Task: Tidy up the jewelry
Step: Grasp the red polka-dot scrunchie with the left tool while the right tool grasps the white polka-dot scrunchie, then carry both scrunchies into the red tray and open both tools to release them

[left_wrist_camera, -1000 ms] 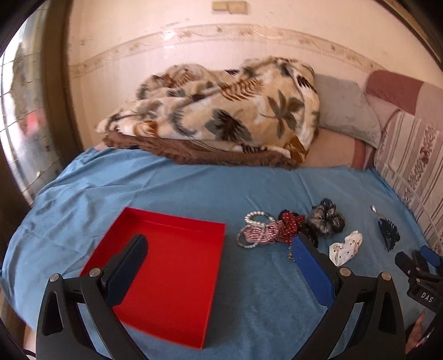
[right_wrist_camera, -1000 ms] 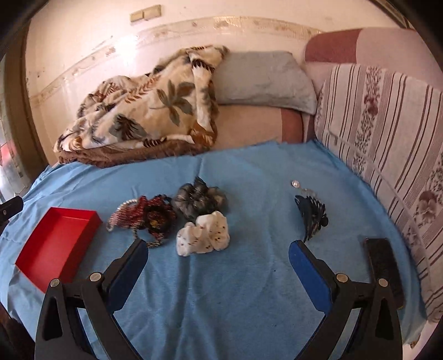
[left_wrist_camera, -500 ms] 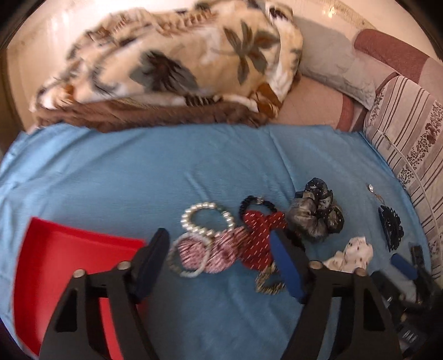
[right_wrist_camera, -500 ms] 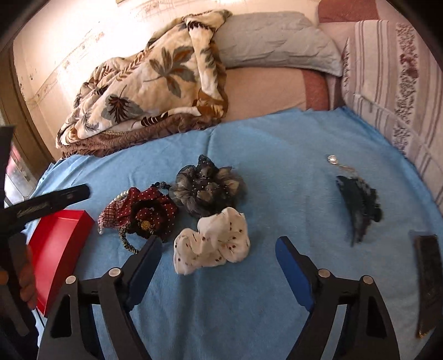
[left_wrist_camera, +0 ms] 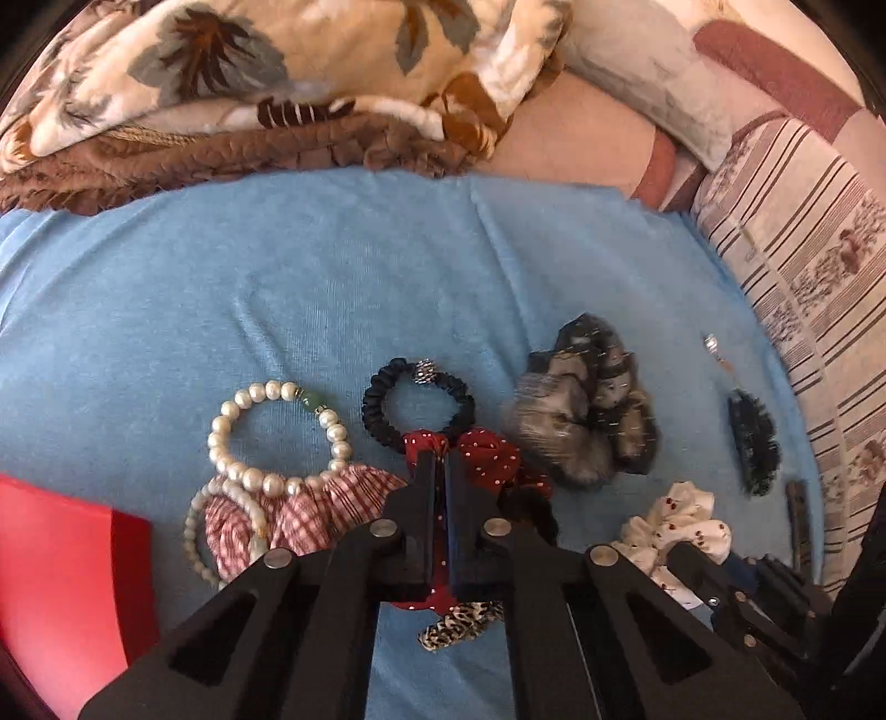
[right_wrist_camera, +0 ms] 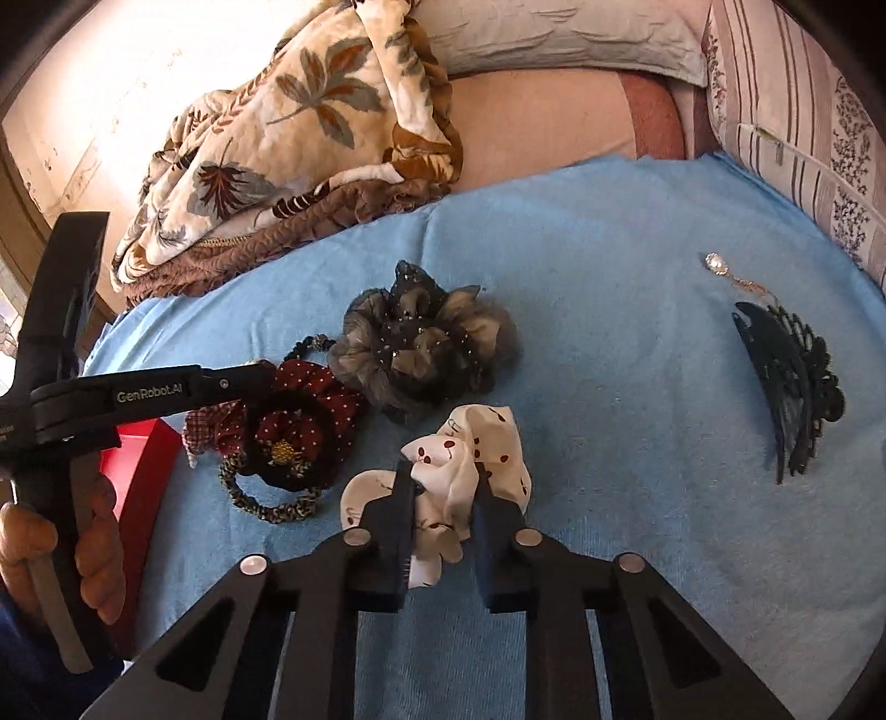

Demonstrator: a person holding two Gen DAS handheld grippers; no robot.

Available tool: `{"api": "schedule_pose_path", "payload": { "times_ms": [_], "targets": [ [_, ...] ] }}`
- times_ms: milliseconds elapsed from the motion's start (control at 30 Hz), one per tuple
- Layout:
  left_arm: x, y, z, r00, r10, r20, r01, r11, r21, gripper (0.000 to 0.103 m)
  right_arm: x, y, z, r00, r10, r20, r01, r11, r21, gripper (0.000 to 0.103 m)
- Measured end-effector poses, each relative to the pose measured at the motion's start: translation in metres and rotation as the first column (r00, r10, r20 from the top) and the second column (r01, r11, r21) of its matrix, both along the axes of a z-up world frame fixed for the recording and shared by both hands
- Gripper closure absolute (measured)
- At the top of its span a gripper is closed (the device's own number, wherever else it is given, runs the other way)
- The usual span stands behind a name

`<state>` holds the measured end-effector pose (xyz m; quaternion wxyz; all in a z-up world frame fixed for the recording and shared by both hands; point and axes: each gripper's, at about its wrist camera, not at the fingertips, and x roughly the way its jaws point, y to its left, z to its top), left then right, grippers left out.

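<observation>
My left gripper [left_wrist_camera: 441, 462] is shut on the red dotted scrunchie [left_wrist_camera: 493, 459], which also shows in the right wrist view [right_wrist_camera: 310, 410]. My right gripper [right_wrist_camera: 443, 471] is shut on the white cherry-print scrunchie [right_wrist_camera: 476, 448]. Around them on the blue sheet lie a pearl bracelet [left_wrist_camera: 266, 437], a pink checked scrunchie [left_wrist_camera: 332, 504], a black hair tie [left_wrist_camera: 415, 404], a grey tulle scrunchie [right_wrist_camera: 421, 343] and a leopard-print band [left_wrist_camera: 459, 623]. The red tray [left_wrist_camera: 55, 581] is at the left.
A black hair claw [right_wrist_camera: 792, 376] and a small pendant [right_wrist_camera: 720, 266] lie to the right. A folded floral blanket [left_wrist_camera: 249, 72] and pillows [right_wrist_camera: 554, 39] sit at the back. A striped cushion [left_wrist_camera: 803, 266] borders the right side.
Both grippers moved forward and down onto the pile and closed: the left on the red dotted scrunchie, the right on the white cherry-print scrunchie.
</observation>
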<state>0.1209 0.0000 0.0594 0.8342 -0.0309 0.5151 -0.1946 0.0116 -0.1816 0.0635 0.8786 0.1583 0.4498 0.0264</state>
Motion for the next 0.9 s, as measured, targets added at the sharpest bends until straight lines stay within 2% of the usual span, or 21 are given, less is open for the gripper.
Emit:
{"api": "schedule_pose_path", "payload": {
  "times_ms": [167,233,400,467,633,733,900],
  "targets": [
    [-0.033,0.027,0.052,0.999,0.035,0.039,-0.03,0.992,-0.126,0.1,-0.016,0.008,0.022,0.999,0.025,0.037,-0.024,1.0,-0.014,0.089],
    [-0.046,0.039,0.075,0.997,0.044,0.071,-0.032,0.988,-0.153,0.1,-0.025,0.014,0.035,0.998,0.039,0.058,-0.038,0.999,-0.023,0.089],
    [-0.075,0.089,0.119,0.986,0.091,0.142,-0.064,0.981,-0.182,0.1,-0.039,0.038,0.065,0.989,0.102,0.105,-0.101,0.995,-0.016,0.089],
    [-0.08,0.111,0.125,0.98,0.123,0.154,-0.094,0.979,-0.183,0.1,-0.039,0.056,0.076,0.982,0.147,0.118,-0.147,0.989,-0.01,0.089],
    [-0.086,0.183,0.117,0.958,0.238,0.158,-0.216,0.966,-0.145,0.1,-0.028,0.116,0.09,0.955,0.273,0.119,-0.279,0.96,0.036,0.089],
    [-0.083,0.224,0.105,0.943,0.303,0.137,-0.288,0.95,-0.118,0.1,-0.018,0.157,0.089,0.932,0.345,0.113,-0.354,0.932,0.078,0.089],
    [-0.072,0.284,0.073,0.914,0.397,0.086,-0.393,0.917,-0.06,0.1,0.011,0.227,0.075,0.894,0.439,0.094,-0.446,0.892,0.072,0.089]
  ]
}}
